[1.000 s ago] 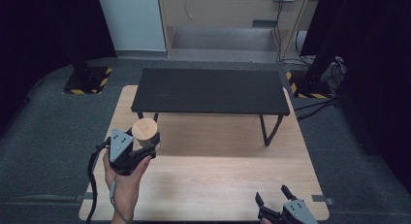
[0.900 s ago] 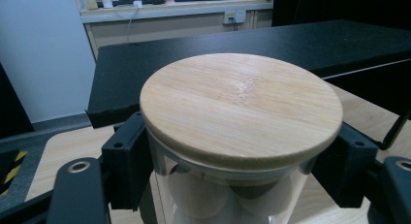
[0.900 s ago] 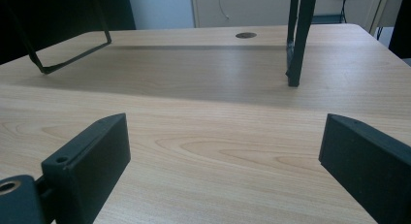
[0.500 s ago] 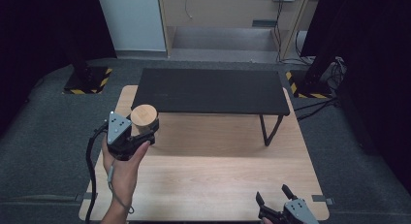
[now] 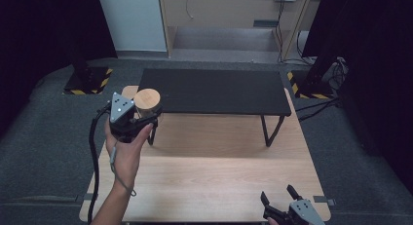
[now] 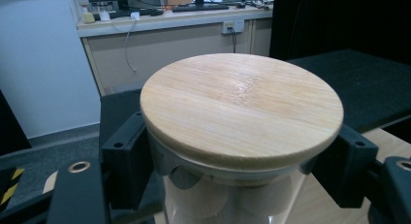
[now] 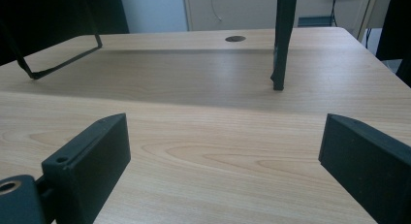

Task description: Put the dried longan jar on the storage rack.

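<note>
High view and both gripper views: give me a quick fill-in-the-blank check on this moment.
1. The left gripper is shut on a clear glass jar whose round lid is made of ____.
2. The right gripper has its jaws ____.
3. The low black shelf stands on the light ____ table.

Missing words: wood; open; wooden
</note>
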The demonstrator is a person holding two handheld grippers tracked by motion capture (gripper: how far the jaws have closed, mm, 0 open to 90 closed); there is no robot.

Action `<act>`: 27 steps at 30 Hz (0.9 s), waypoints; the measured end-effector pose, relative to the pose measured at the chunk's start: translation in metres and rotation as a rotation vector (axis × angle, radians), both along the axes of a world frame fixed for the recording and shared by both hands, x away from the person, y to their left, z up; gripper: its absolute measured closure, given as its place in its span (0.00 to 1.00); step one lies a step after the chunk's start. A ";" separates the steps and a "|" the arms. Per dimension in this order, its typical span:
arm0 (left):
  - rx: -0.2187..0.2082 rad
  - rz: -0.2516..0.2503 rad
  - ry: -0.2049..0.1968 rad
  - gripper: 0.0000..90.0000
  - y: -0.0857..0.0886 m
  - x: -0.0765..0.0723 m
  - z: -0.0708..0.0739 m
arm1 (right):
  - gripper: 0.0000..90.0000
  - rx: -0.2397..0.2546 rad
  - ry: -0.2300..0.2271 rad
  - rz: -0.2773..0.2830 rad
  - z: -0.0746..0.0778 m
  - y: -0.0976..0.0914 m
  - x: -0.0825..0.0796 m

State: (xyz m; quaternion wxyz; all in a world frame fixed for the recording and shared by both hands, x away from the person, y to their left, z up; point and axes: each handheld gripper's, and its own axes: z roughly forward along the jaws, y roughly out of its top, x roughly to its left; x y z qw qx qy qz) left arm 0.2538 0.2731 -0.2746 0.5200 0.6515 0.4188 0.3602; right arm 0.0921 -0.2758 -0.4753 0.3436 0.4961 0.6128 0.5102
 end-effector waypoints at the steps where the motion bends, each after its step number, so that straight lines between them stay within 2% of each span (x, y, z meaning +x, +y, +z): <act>1: -0.004 0.002 -0.004 0.27 0.000 0.003 0.001 | 0.05 -0.001 -0.002 -0.002 0.000 -0.001 0.000; 8: -0.006 0.017 0.002 0.27 0.002 0.023 0.009 | 0.05 -0.001 -0.002 -0.014 0.001 -0.003 -0.001; 21: -0.002 0.047 0.021 0.27 0.005 0.044 0.008 | 0.05 -0.002 0.000 -0.024 0.000 -0.004 0.001; 27: -0.003 0.044 0.022 0.27 0.004 0.052 0.005 | 0.05 -0.006 -0.001 -0.029 0.001 -0.005 0.002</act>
